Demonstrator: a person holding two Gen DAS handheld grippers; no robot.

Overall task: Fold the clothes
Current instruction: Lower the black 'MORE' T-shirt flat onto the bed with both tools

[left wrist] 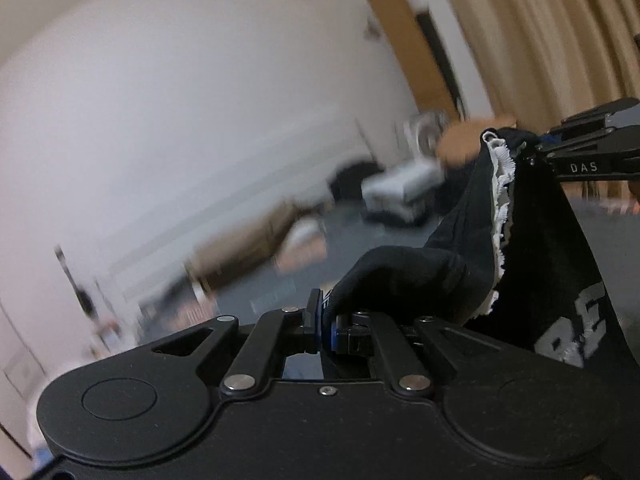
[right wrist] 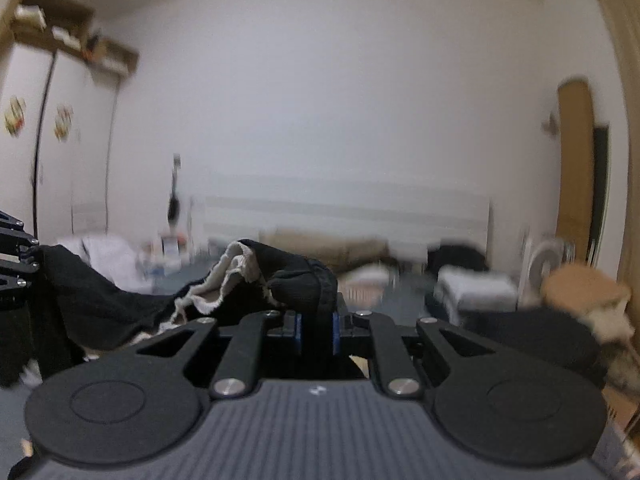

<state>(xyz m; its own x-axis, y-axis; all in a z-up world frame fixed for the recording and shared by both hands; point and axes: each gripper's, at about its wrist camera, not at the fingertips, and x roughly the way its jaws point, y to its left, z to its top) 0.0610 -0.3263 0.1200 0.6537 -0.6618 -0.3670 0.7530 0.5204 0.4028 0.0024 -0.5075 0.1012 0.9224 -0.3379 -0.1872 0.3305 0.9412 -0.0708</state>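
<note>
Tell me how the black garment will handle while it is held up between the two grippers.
The black garment is probably floppy: it sags between the left gripper and right gripper. It seems light, bunching in the shut pads. Its white-edged hem hangs loose and may twist.

Wrist views, shared black garment [left wrist: 532, 248]

My left gripper [left wrist: 322, 326] and right gripper [right wrist: 316, 326] are each pinched closed, held side by side, pointing slightly downward.

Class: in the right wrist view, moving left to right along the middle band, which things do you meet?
Left gripper → black garment → right gripper → white fan → wooden door.
</note>
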